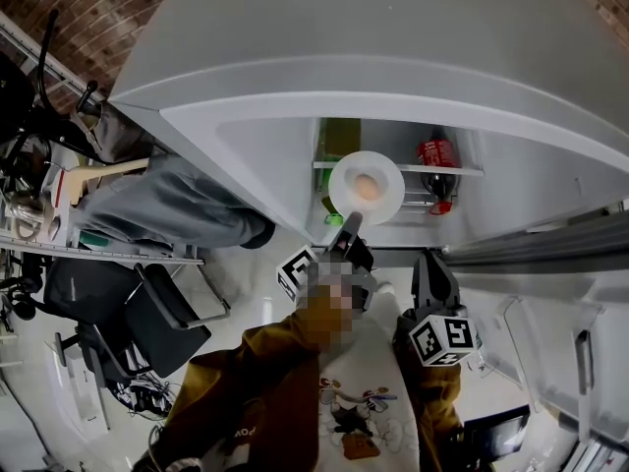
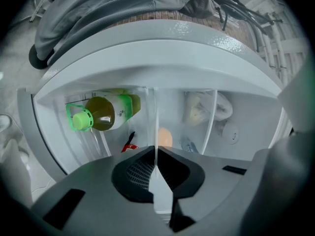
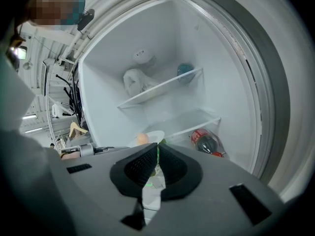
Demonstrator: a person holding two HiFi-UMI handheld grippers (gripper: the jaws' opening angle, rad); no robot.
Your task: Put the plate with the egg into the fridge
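Between the left gripper's (image 2: 156, 154) fingers, which pinch it hard, the rim of the white plate (image 1: 385, 203) shows edge-on as a thin pale line, and the egg (image 1: 365, 187) sits near the plate's middle, just beyond the pads. The right gripper (image 3: 157, 154) hangs beside it with its fingers pressed together on nothing. Judging from these views, the task is about halfway: the fridge (image 3: 206, 43) stands open and the plate is held at its mouth, level with the shelves, but it is not set down or let go. Whether its far edge already overhangs a shelf I cannot quite tell from the head view. What remains is to carry it in, rest it flat and release. Room is uneven: a cola bottle (image 1: 437, 155) lies at the right of the glass shelf (image 1: 462, 170), a green bottle (image 2: 106, 113) fills the left side, and a crumpled bag (image 2: 202, 107) takes another shelf. The clearest gap looks to be between the two bottles, where the shelf's front edge is the thing to clear.
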